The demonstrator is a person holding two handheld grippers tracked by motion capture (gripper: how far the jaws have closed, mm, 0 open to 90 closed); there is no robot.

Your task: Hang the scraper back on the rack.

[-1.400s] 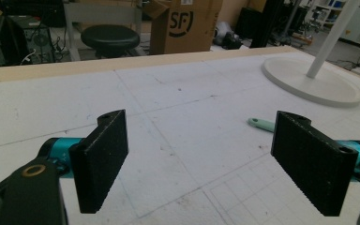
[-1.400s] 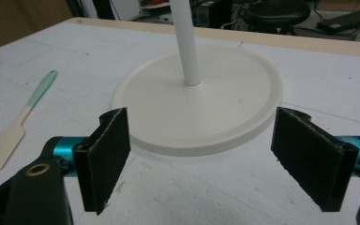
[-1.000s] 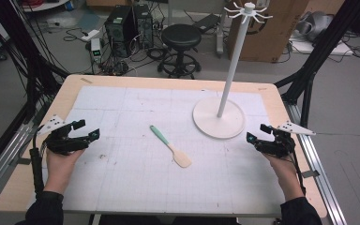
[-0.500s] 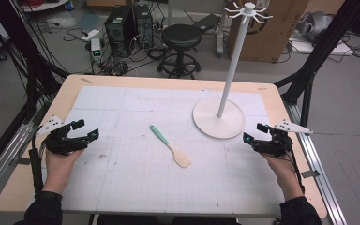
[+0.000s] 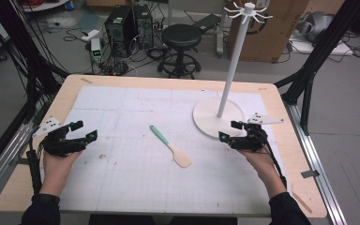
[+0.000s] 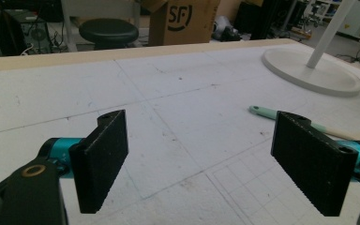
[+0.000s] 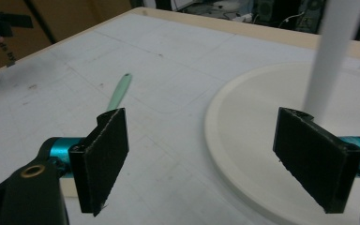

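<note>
**Spatula lying between two open tongs**

White gridded matting is covering the bench [image 5: 122, 101], and a spatula [image 5: 170, 146] is lying flat on it, just left of the white stand [image 5: 218, 117]. Left tongs [image 5: 86, 136] are sitting well left of the stand, jaws wide and empty. Right tongs [image 5: 228, 132] are hovering, seemingly just off the stand's base edge, jaws likewise spread, gripping nothing.

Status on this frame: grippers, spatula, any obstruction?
Left gripper open, empty. Right gripper open, empty, beside the stand base. Spatula flat on the mat between them, untouched. Nothing in the way.
</note>
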